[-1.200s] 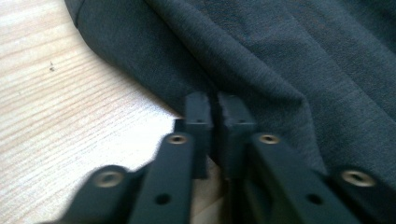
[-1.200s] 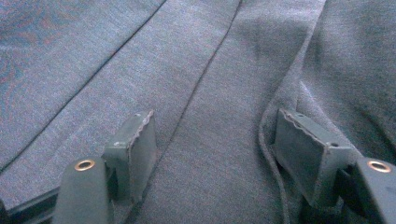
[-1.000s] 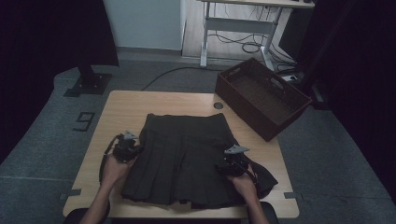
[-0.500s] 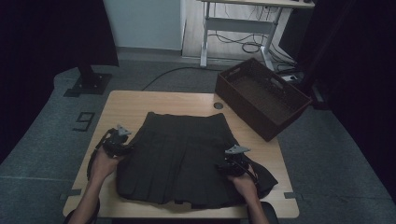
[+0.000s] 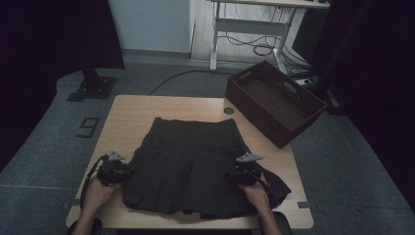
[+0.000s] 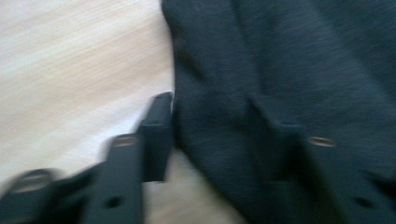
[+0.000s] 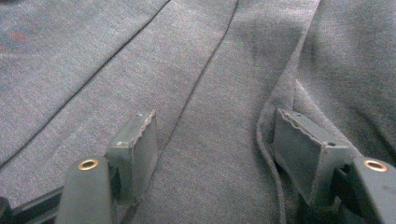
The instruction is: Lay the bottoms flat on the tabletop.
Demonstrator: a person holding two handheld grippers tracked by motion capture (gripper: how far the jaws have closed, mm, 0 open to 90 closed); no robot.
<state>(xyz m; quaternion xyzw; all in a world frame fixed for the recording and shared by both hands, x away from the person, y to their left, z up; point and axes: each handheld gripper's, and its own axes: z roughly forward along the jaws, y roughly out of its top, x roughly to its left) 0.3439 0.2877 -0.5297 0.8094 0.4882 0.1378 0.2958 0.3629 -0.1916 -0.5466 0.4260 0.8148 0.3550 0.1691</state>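
Change: a second ago the left gripper (image 5: 111, 170) sat on the skirt (image 5: 193, 164), near its left side. It has since slid outward and nearer the person, to the skirt's left edge. The right gripper (image 5: 243, 172) has kept its place, and the skirt lies as it did.

Left jaws: they have just been closing. In the left gripper view they are still spread, one jaw over bare wood and touching the skirt's edge, the other over the dark cloth, so the edge runs between them. That view is blurred, so I cannot tell whether the pads press on the cloth.

Right jaws: spread, both resting tips-down on the cloth. A seamed fold runs just inside one jaw. Nothing is pinched.

Hands: both forearms come in from the near edge of the worktop (image 5: 147, 110). The left hand (image 5: 98, 193) lies low beside the skirt. The right hand (image 5: 254, 192) rests on the skirt's right part, its gripper pointing away from the person.

Skirt: a dark pleated piece spread flat in the middle of the worktop. The narrow waistband is at the far end and the wide hem at the near edge. Its long axis and pleats run away from the person.

Nearby: a dark crate (image 5: 274, 100) sits at the worktop's far right corner, well apart from the skirt.
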